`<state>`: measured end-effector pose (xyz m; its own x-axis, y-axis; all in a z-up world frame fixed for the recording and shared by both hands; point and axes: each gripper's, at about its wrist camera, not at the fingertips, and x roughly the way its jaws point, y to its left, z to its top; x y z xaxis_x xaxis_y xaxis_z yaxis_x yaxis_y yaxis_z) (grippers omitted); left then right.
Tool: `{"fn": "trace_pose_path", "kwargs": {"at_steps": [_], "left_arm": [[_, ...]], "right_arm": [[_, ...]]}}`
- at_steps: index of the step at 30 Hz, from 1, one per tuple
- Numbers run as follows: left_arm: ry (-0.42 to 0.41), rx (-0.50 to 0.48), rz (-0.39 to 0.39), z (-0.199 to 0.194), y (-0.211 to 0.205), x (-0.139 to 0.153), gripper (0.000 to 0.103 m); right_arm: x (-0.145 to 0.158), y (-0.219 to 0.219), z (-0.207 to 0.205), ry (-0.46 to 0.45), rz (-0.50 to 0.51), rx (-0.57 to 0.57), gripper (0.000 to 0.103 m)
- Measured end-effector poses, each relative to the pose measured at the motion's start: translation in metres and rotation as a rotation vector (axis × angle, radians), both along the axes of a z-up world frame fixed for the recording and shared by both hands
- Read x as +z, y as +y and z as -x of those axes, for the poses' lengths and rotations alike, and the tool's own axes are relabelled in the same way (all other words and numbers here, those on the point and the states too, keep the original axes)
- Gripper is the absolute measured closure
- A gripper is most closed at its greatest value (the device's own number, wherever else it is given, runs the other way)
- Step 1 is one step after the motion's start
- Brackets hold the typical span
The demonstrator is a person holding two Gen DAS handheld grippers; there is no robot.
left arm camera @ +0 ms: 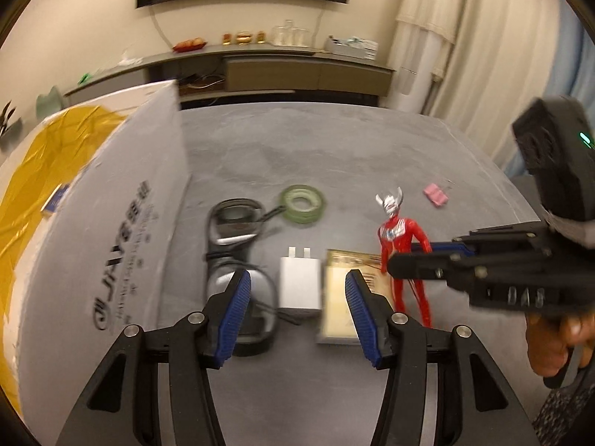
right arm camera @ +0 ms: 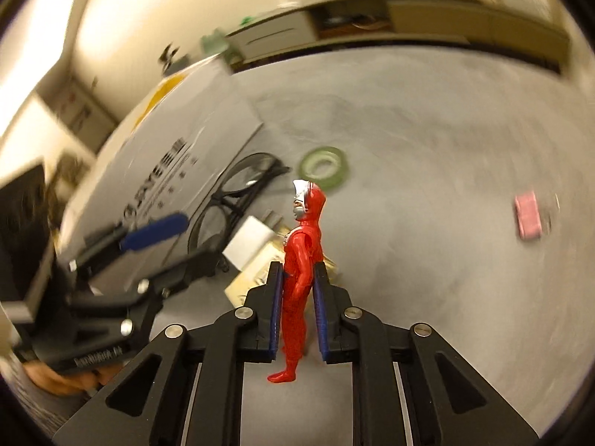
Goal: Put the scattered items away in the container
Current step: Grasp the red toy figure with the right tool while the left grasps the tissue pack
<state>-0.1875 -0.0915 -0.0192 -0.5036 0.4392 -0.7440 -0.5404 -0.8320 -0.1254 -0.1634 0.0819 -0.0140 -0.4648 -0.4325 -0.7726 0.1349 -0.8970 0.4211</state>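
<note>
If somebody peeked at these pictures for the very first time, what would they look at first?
Probably the bright red toy figure with its silver head, standing between the fingers of the right gripper, near the middle of the grey table. Next comes the big white box with shiny gold lining, on the table's left side. Beside it lie black glasses, a white charger and a green tape roll.

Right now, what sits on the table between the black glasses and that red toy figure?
In the left wrist view, a white charger plug and a tan card packet lie side by side between the black glasses and the red toy figure.
</note>
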Motion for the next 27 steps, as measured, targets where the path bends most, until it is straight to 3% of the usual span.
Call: {"fn": "trace_pose_path", "kwargs": {"at_steps": [3, 5, 8, 14, 18, 24, 25, 26, 27], "left_arm": [[-0.006, -0.050, 0.001, -0.007, 0.012, 0.000, 0.049], [-0.004, -0.092, 0.017, -0.013, 0.024, -0.003, 0.048], [0.001, -0.124, 0.060, -0.017, 0.040, -0.012, 0.044], [-0.018, -0.113, 0.131, -0.008, 0.057, -0.037, 0.042], [-0.035, -0.094, 0.124, 0.002, 0.057, -0.046, 0.038], [-0.010, -0.117, 0.128, 0.004, 0.065, -0.051, 0.031], [-0.011, -0.121, 0.127, 0.004, 0.065, -0.051, 0.031], [-0.007, -0.124, 0.125, 0.003, 0.063, -0.050, 0.043], [0.002, -0.128, 0.122, 0.002, 0.062, -0.049, 0.051]], "right_arm": [[-0.010, 0.022, -0.006, -0.051, 0.075, -0.060, 0.086], [-0.013, 0.029, -0.007, -0.064, 0.064, -0.081, 0.086], [-0.016, 0.033, -0.011, -0.076, 0.022, -0.096, 0.086], [-0.023, 0.035, -0.013, -0.074, -0.095, -0.090, 0.076], [-0.025, 0.034, -0.013, -0.052, -0.124, -0.076, 0.067], [-0.026, 0.016, -0.017, 0.020, -0.239, -0.033, 0.066], [-0.026, 0.015, -0.017, 0.023, -0.248, -0.028, 0.069], [-0.025, 0.015, -0.018, 0.021, -0.244, -0.024, 0.072], [-0.025, 0.017, -0.018, 0.016, -0.222, -0.025, 0.083]]}}
